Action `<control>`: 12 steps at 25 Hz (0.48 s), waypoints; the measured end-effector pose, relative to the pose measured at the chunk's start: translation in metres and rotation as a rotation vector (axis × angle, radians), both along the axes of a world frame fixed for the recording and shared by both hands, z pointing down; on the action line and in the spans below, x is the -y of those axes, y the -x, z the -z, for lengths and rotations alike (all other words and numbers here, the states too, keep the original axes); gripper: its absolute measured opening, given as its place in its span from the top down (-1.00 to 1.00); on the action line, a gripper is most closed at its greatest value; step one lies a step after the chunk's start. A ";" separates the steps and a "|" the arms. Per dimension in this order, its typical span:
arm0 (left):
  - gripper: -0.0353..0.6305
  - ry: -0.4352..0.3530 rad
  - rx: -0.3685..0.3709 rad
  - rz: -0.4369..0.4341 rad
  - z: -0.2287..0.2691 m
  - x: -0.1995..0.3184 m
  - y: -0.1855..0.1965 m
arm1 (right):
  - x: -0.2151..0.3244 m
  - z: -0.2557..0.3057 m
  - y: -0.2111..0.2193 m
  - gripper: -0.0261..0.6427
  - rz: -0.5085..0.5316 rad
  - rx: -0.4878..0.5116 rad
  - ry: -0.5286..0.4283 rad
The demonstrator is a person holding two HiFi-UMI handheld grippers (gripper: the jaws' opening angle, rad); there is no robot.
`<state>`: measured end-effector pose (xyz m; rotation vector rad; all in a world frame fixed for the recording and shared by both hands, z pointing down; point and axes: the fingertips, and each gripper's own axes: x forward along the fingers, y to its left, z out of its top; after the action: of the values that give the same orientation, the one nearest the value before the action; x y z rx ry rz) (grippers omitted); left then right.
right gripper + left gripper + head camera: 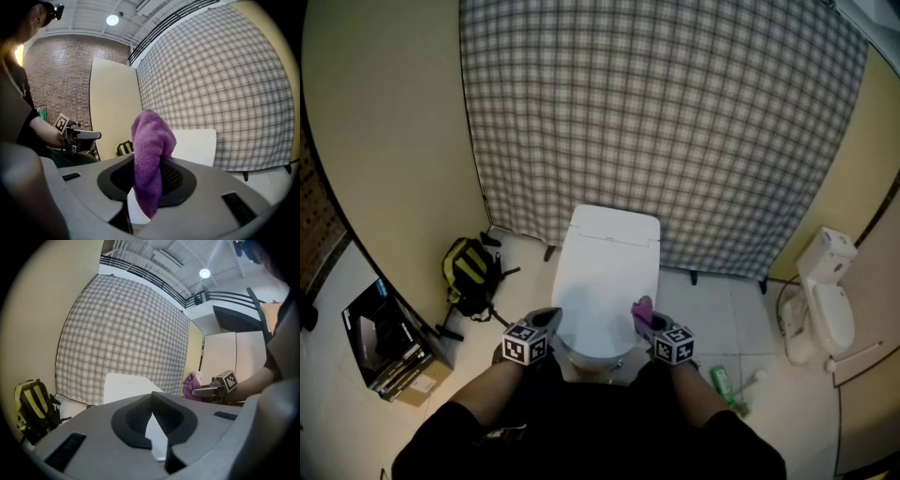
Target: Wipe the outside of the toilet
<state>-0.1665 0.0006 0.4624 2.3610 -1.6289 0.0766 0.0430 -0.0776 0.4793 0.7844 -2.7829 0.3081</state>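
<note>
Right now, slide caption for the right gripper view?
Ready to wipe: right gripper, tongs shut on a purple cloth, faces the white toilet and checked curtain; left gripper alongside.

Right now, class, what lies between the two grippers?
The front of the white toilet, lid closed, lies between the left gripper and the right gripper, whose jaws clamp a purple cloth. The head view shows this.

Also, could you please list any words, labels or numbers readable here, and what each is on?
No text is readable in any view.
Left gripper and right gripper: cubes show only black-and-white square patterns, no letters.
Green bottle: label too small to read.
Cardboard box: any print too blurred.
Purple cloth: no label shows.
</note>
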 end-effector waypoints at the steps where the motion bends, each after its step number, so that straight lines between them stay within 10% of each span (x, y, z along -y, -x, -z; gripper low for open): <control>1: 0.88 -0.002 0.022 -0.008 -0.006 -0.002 0.001 | -0.006 -0.004 0.008 0.60 0.012 0.001 -0.010; 12: 0.88 -0.011 0.041 -0.011 -0.012 -0.008 0.017 | -0.023 -0.016 0.040 0.62 0.053 -0.027 0.022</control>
<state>-0.1835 0.0082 0.4748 2.3916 -1.6388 0.1197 0.0028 -0.0547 0.4954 0.7025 -2.7645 0.3158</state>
